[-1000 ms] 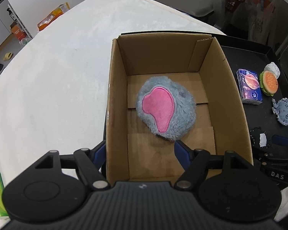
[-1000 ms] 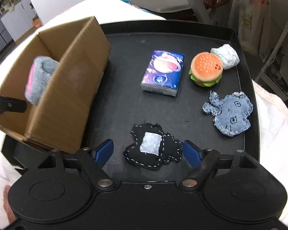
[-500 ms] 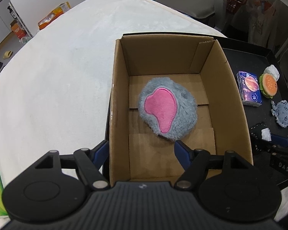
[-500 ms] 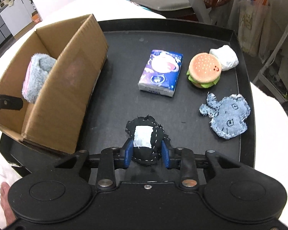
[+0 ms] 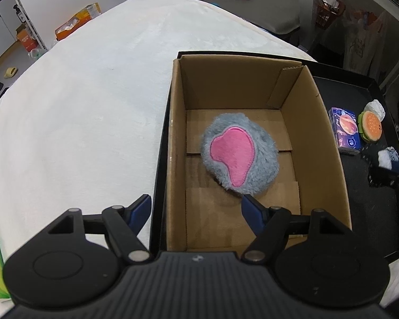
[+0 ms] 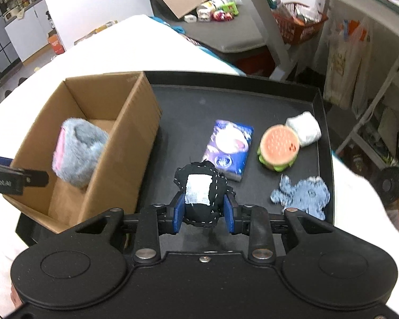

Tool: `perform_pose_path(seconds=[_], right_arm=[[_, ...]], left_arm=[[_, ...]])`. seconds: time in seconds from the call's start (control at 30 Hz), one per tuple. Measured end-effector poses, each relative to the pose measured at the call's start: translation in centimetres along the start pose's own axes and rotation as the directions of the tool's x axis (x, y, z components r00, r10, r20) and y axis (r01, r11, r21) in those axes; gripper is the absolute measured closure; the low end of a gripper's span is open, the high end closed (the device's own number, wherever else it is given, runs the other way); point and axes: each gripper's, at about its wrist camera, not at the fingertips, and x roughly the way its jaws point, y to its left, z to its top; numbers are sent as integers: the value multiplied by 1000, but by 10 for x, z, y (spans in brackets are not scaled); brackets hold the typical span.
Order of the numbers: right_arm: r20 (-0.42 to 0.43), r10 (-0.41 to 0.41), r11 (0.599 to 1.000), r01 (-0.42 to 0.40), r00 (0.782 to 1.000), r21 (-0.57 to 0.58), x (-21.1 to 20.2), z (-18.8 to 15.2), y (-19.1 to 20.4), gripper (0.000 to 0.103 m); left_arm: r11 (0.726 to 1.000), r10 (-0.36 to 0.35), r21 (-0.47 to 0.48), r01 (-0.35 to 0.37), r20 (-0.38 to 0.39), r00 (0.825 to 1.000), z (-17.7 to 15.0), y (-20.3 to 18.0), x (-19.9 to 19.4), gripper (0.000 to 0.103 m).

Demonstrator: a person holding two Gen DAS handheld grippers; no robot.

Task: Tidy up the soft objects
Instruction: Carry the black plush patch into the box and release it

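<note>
Your right gripper (image 6: pixel 202 210) clenches the black patch toy (image 6: pixel 200 194) between its 2 pads, lifted above the black tray (image 6: pixel 252 98). Your left gripper (image 5: pixel 195 207) hangs released over the cardboard box (image 5: pixel 324 143), the grey plush (image 5: pixel 239 156) lying just beyond.

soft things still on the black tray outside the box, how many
4: purple tissue pack mid-tray, burger plush right of it, white wad at the far right rim, blue denim plush nearest. None seems hidden.

Left gripper (image 5: pixel 195 207) spread wide, right gripper (image 6: pixel 203 210) clamped on black plush (image 6: pixel 200 194)
</note>
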Motion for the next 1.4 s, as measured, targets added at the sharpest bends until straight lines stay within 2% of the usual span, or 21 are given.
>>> perform_pose_path(seconds=[0.43, 0.7, 0.9, 1.07, 1.23, 1.4], right_arm=[[90, 22, 998, -16, 996, -64, -18, 32, 30, 72], [119, 41, 994, -28, 992, -107, -16, 49, 51, 72], [129, 62, 989, -43, 990, -144, -14, 58, 68, 72], [131, 83, 981, -58, 988, -183, -11, 64, 82, 71], [131, 100, 973, -69, 986, -222, -6, 69, 96, 70], [128, 115, 964, -80, 985, -252, -1, 75, 110, 70]], left_arm=[[998, -59, -25, 60, 41, 997, 1, 18, -1, 30], [996, -80, -30, 82, 57, 995, -1, 26, 1, 30], [994, -99, -34, 102, 75, 992, -1, 31, 0, 34], [991, -119, -44, 123, 68, 990, -1, 34, 2, 42], [988, -141, -55, 143, 41, 989, -1, 36, 8, 56], [988, -137, -60, 139, 33, 990, -2, 39, 11, 62]])
